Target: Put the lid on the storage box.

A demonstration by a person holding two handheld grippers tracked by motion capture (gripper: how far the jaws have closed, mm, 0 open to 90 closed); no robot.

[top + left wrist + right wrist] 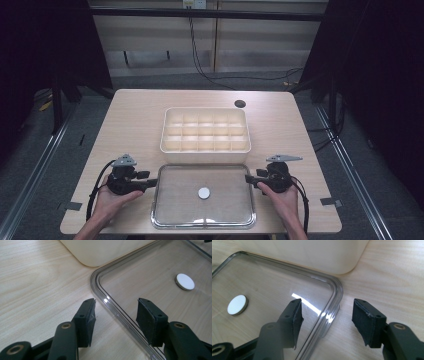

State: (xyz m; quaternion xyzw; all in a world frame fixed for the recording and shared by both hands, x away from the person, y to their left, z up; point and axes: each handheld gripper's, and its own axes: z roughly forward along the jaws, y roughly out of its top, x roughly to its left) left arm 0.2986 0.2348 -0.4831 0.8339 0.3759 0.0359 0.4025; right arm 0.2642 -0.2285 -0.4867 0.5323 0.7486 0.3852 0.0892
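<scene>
1. Nearest me, low in the high view, my left hand-held gripper (150, 183) sits at the left edge of the clear lid (175, 200), and my right hand-held gripper (251, 178) sits at its right edge.
2. In the left gripper view my jaws stand apart, straddling the lid's raised rim (100, 293) without pressing it; nothing is clamped.
3. In the right gripper view it is the same: jaws apart, one over the clear panel, one outside the rim (335, 296), no grip yet.
4. The lid lies flat on the desk (130, 115) at lower centre, its white round knob (203, 192) in the middle.
5. Farther up, mid-frame, the cream divided box (165, 142) stands uncovered, just beyond the lid.
6. I judge this an early stage: both sides lined up, but closing on the rim, lifting and setting the lid on the box all remain.
</scene>
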